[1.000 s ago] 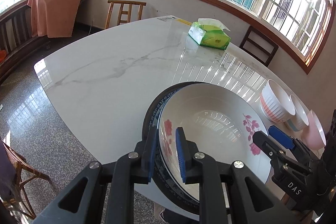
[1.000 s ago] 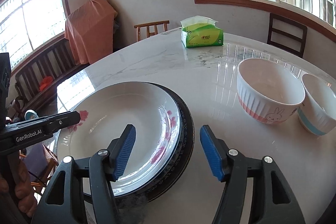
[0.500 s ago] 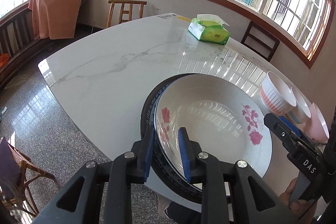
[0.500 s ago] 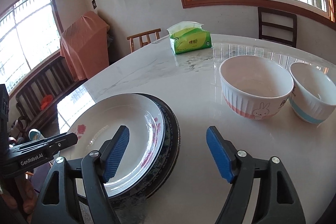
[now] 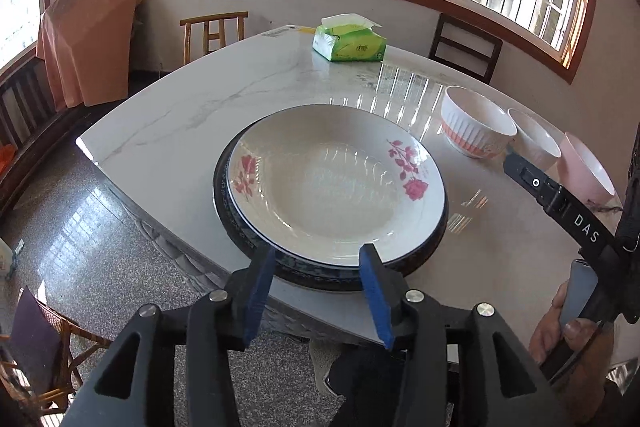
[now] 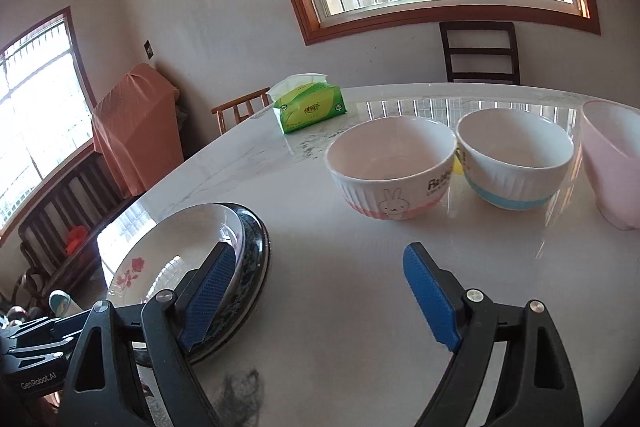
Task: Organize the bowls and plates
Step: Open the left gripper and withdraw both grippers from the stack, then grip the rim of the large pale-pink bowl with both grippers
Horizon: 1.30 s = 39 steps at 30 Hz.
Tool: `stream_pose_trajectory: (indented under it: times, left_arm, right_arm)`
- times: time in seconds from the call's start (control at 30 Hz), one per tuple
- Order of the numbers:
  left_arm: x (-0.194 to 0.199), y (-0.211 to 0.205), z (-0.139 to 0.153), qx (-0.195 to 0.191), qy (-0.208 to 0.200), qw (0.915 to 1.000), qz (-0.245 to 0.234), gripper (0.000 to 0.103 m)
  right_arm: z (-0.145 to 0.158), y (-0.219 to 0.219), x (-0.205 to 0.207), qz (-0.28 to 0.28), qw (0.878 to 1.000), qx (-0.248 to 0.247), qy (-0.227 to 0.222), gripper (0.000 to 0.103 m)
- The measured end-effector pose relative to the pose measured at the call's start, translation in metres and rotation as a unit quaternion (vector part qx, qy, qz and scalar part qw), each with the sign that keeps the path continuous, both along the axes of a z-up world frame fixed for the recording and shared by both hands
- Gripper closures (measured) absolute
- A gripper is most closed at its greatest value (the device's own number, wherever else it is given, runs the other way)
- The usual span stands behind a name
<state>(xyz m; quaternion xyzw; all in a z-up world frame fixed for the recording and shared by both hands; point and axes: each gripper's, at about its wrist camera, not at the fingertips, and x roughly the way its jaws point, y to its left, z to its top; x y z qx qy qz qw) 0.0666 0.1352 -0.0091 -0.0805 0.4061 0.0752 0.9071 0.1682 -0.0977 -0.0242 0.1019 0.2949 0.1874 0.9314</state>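
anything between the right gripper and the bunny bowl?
No. In the right wrist view only bare table lies between the right gripper, jaws opening and empty, and the bunny bowl. The plates sit off to its left.

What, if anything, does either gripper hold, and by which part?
Nothing. The left gripper, jaws opening, is off the flowered plate; the right gripper, also opening, is empty.

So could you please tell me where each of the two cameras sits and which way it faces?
Left wrist: behind the opening left gripper, angled down at the white rose-patterned plate; a hand shows.
Right wrist: behind the opening right gripper, facing the white rabbit-print bowl.
Shared: plate, bowl, green tissue pack, white marble table.
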Motion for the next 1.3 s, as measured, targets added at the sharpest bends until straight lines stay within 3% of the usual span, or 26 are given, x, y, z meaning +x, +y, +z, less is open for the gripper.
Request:
stream_pose_trajectory:
  times: [0.1, 0.2, 0.4, 0.5, 0.6, 0.7, 0.77, 0.83, 1.03, 1.1, 1.23, 1.3]
  left_arm:
    - [-0.003, -0.026, 0.008, 0.020, -0.008, 0.9996, -0.020, 0.058]
    - [0.000, -0.052, 0.014, 0.022, -0.009, 0.9986, -0.048, 0.058]
    - [0.024, -0.119, 0.014, -0.037, 0.037, 0.9884, -0.142, 0.058]
    - [0.047, -0.155, 0.014, -0.102, 0.079, 0.9726, -0.194, 0.058]
    - [0.078, -0.192, 0.015, -0.170, 0.122, 0.9488, -0.237, 0.058]
    - [0.107, -0.230, 0.020, -0.207, 0.156, 0.9287, -0.265, 0.058]
    - [0.128, -0.254, 0.025, -0.211, 0.168, 0.9220, -0.278, 0.058]
    - [0.152, -0.271, 0.026, -0.204, 0.179, 0.9245, -0.268, 0.058]
    - [0.215, -0.299, 0.022, -0.245, 0.201, 0.9179, -0.240, 0.058]
    - [0.228, -0.306, 0.020, -0.244, 0.205, 0.9199, -0.229, 0.058]
    - [0.243, -0.318, 0.015, -0.242, 0.208, 0.9214, -0.221, 0.058]
    - [0.250, -0.323, 0.012, -0.235, 0.209, 0.9249, -0.213, 0.058]
  right_arm:
    - [0.006, -0.034, -0.029, -0.028, 0.999, -0.009, -0.038, 0.019]
    - [0.008, -0.073, -0.052, -0.051, 0.998, -0.012, -0.047, 0.019]
    - [0.003, -0.178, -0.079, -0.149, 0.988, 0.037, -0.024, 0.019]
    - [-0.004, -0.222, -0.083, -0.183, 0.981, 0.069, 0.004, 0.020]
    - [-0.012, -0.246, -0.080, -0.191, 0.978, 0.078, 0.040, 0.028]
    - [-0.006, -0.260, -0.073, -0.191, 0.979, 0.050, 0.054, 0.031]
    - [0.007, -0.269, -0.065, -0.184, 0.981, 0.028, 0.051, 0.031]
    - [0.023, -0.279, -0.054, -0.171, 0.983, 0.022, 0.054, 0.031]
    - [0.053, -0.310, 0.005, -0.139, 0.985, 0.017, 0.105, 0.035]
    - [0.058, -0.319, 0.023, -0.136, 0.983, 0.027, 0.117, 0.036]
    - [0.060, -0.321, 0.060, -0.140, 0.981, -0.009, 0.133, 0.042]
    - [0.056, -0.321, 0.078, -0.136, 0.980, -0.017, 0.147, 0.050]
